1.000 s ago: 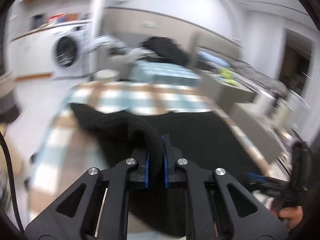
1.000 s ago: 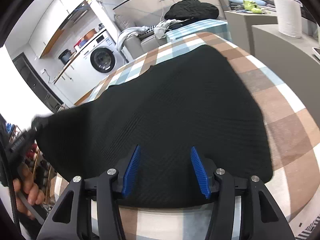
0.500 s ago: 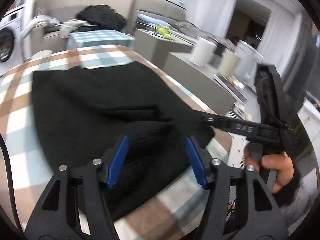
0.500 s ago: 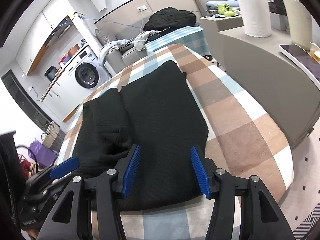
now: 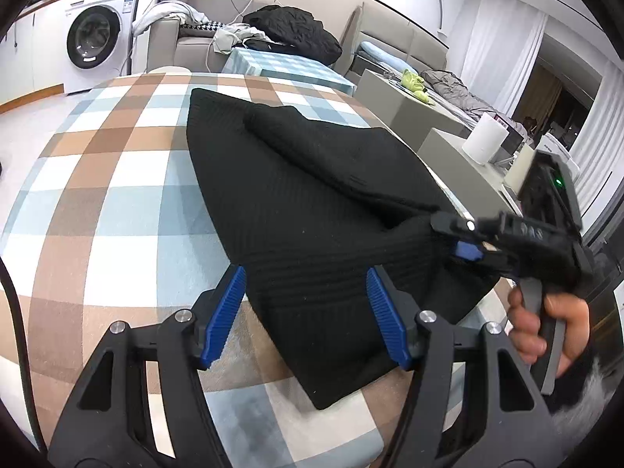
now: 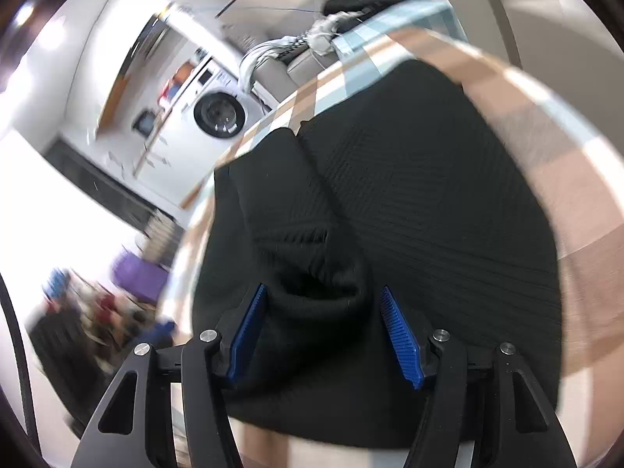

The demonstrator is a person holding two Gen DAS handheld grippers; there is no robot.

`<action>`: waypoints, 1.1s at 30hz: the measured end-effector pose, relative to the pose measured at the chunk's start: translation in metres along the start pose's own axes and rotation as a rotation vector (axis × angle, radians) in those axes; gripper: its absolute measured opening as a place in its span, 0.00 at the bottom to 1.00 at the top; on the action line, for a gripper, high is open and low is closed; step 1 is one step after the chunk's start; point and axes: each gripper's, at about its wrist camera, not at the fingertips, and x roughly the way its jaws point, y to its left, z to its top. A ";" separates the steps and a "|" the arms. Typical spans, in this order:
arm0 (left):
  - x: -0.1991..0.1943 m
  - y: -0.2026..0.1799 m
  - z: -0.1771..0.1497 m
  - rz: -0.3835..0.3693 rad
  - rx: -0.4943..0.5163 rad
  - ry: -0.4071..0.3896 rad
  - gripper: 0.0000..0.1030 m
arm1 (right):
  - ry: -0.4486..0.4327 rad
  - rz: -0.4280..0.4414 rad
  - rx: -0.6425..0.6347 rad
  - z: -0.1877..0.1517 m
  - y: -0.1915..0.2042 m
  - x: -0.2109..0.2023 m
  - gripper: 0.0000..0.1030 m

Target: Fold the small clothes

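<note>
Left wrist: both grippers wide open over sweater (image 5: 312, 202).

The right wrist view is smeared by motion blur: the shelves and coloured items (image 6: 101, 304) at its lower left cannot be identified, and the washing machine (image 6: 218, 115) is shown only softly. The near hem of the black garment (image 6: 390, 234) is covered there by the right gripper (image 6: 323, 331) and its frame. In the left wrist view, the garment's right edge (image 5: 440, 249) is hidden behind the right gripper (image 5: 468, 249), so it cannot be told whether cloth is touched by those fingertips. The hand (image 5: 546, 323) on the handle is cut off by the lens rim. The small green object (image 5: 415, 80) on the far counter is too small to be named. The tablecloth (image 5: 97, 202) is cropped at the lower edge.
</note>
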 end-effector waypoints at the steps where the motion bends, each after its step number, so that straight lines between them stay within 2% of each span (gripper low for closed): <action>1: 0.000 0.001 -0.001 -0.005 0.002 0.000 0.60 | 0.004 -0.007 0.013 0.002 -0.001 0.004 0.47; 3: 0.002 -0.003 -0.002 -0.007 0.001 -0.002 0.60 | 0.027 0.008 0.043 0.003 -0.001 0.010 0.37; 5: 0.003 -0.004 -0.002 -0.010 0.001 -0.003 0.60 | 0.032 0.034 0.048 0.003 0.006 0.007 0.17; 6: 0.003 -0.006 -0.002 -0.013 0.000 -0.004 0.60 | 0.027 0.057 0.053 0.003 0.010 0.002 0.13; 8: 0.000 -0.005 0.000 -0.024 -0.004 -0.010 0.60 | 0.027 0.177 0.109 0.003 0.018 -0.013 0.11; 12: -0.006 -0.007 0.002 -0.034 0.005 -0.017 0.60 | 0.033 0.304 0.192 -0.011 0.028 -0.034 0.11; 13: -0.006 -0.008 0.002 -0.038 0.009 -0.015 0.60 | 0.046 0.294 0.197 -0.017 0.027 -0.034 0.11; 15: -0.003 -0.009 0.001 -0.044 0.017 -0.008 0.62 | 0.048 0.163 0.128 -0.027 0.026 -0.031 0.11; 17: 0.004 -0.011 -0.001 -0.045 0.025 0.013 0.62 | 0.085 -0.002 0.064 -0.032 0.019 -0.021 0.14; 20: 0.015 -0.012 -0.004 -0.026 0.034 0.052 0.62 | 0.079 -0.088 -0.028 -0.030 0.023 -0.025 0.30; 21: 0.016 -0.012 -0.005 -0.019 0.034 0.055 0.62 | 0.054 -0.121 -0.063 -0.028 0.028 -0.029 0.47; 22: 0.018 -0.011 -0.004 -0.009 0.033 0.059 0.62 | 0.017 -0.160 -0.114 -0.026 0.034 -0.034 0.52; 24: 0.021 -0.010 -0.003 0.018 0.030 0.062 0.62 | -0.023 -0.227 -0.256 -0.021 0.055 -0.035 0.52; 29: 0.024 -0.009 0.003 0.088 0.039 0.070 0.62 | -0.037 -0.243 -0.425 -0.008 0.085 -0.010 0.52; 33: 0.022 -0.008 0.007 0.126 0.043 0.075 0.62 | 0.009 -0.244 -0.546 -0.007 0.106 0.029 0.52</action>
